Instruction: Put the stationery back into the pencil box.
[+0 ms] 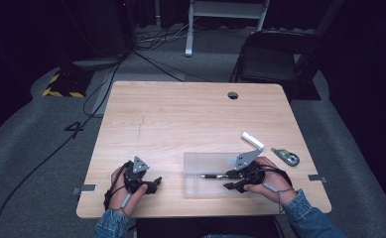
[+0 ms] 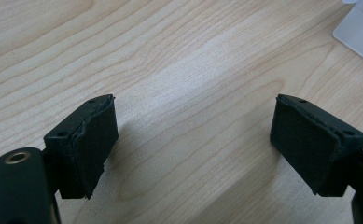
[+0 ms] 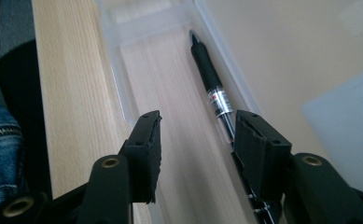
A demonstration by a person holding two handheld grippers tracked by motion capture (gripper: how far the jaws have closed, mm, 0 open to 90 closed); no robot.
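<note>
While my right tongs [image 3: 195,140] hang half open over the clear plastic tray [image 1: 193,171], the pen [image 3: 212,93] lies just beside the right-hand pad, against the tray's long wall and running away from the jaws with its tip pointing ahead. Nothing sits between the pads; the pen's rear end passes under or beside that pad, and I cannot tell whether they touch. In the high view the pen [image 1: 211,175] lies inside the tray, just ahead of the right tongs [image 1: 234,179].

I judge the pen light and stiff, with a smooth, round barrel that could roll or squirt out of a pinch. The dark rubbery grip section near the tip looks like the surest place to take hold, since the pads would bite there. The clear middle part, with its silver label band and a red mark, seems slicker. With the pen hugging the wall, one jaw has little room on that side, so I would expect to nudge it toward the tray's middle first.

It is slim, black at the front, transparent toward the rear.

My left tongs [image 2: 193,140] stand wide open over bare wooden table [image 2: 170,56], holding nothing, well apart from the pen, with a tray corner far off to their right.
</note>
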